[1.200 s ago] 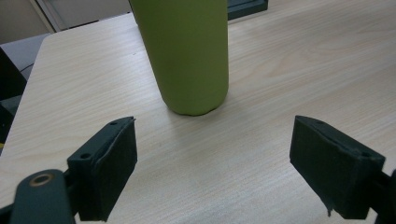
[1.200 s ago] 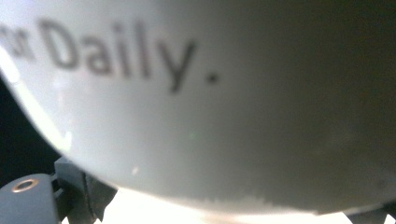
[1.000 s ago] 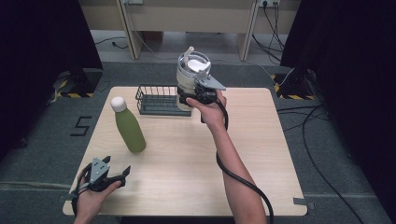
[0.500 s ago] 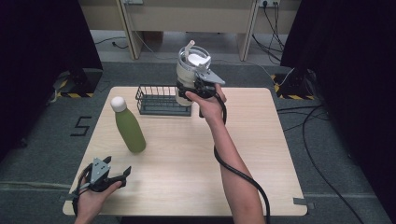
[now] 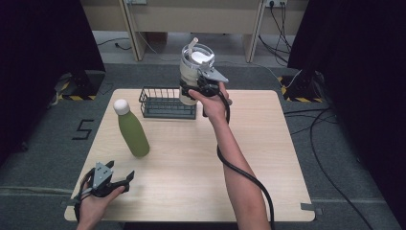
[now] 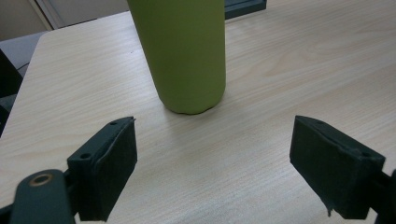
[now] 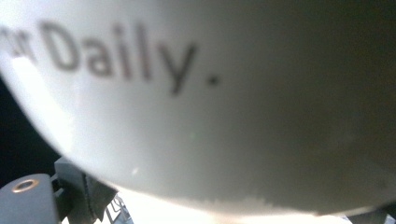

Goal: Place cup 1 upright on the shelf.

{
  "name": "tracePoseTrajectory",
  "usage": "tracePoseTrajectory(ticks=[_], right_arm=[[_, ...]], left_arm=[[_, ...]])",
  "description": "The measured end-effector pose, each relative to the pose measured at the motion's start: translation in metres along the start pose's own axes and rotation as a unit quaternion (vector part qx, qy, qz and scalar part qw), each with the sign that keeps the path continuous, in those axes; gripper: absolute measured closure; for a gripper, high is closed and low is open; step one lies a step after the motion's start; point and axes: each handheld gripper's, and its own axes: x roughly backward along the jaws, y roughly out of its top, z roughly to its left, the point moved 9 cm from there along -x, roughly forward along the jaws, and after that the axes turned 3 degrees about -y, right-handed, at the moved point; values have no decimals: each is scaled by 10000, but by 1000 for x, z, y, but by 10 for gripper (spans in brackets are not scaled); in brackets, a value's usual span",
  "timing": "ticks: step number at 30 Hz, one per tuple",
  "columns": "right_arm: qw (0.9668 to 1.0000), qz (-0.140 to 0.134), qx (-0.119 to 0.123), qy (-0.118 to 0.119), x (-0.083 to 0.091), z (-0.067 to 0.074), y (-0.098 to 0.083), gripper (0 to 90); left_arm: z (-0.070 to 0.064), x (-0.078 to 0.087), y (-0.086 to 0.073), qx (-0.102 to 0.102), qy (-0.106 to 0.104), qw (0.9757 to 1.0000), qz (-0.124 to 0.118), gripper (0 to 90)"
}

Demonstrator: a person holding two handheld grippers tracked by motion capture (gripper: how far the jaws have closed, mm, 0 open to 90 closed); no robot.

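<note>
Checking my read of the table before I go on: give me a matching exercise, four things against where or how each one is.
Things:
1. tumbler
2. green bottle
3. wire rack
4. left gripper

States:
A. open, low at the near table edge
B. standing upright on the table
C. held up in the right gripper
D. empty, at the table's far side

Pairs: 1-C, 2-B, 3-D, 4-A

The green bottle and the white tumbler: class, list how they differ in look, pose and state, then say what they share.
The green bottle is slim with a rounded white cap; the white tumbler is wider, with a lid and straw. The green bottle stands on the table; the white tumbler is held above the wire rack by the right gripper. The left gripper is open, short of the green bottle. Both are upright drink containers.
</note>
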Motion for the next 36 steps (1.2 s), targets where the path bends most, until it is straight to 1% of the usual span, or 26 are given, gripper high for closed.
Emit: tracePoseTrajectory(ticks=[6, 12, 20, 22, 28, 31, 36], right_arm=[[10000, 7, -59, -19, -4, -1, 3, 100], [10000, 6, -3, -71, -9, -3, 6, 101], [9999, -3, 9, -121, -17, -3, 8, 100], [9999, 28, -26, -141, -19, -3, 8, 101], [9999, 33, 24, -161, -28, -3, 8, 100], [9999, 49, -1, -164, -33, -1, 9, 100], [9998, 71, 75, -167, -42, 2, 10, 100]], left_arm=[[1, 0, 0, 14, 10, 10000, -8, 143], [0, 0, 0, 16, 10, 10000, -11, 143], [1, 0, 0, 23, 5, 10000, -11, 143], [1, 0, 0, 22, -1, 10000, -8, 144], [1, 0, -1, 26, 2, 10000, -8, 144], [2, 1, 0, 32, 4, 10000, -12, 144], [2, 1, -1, 33, -1, 10000, -7, 143]])
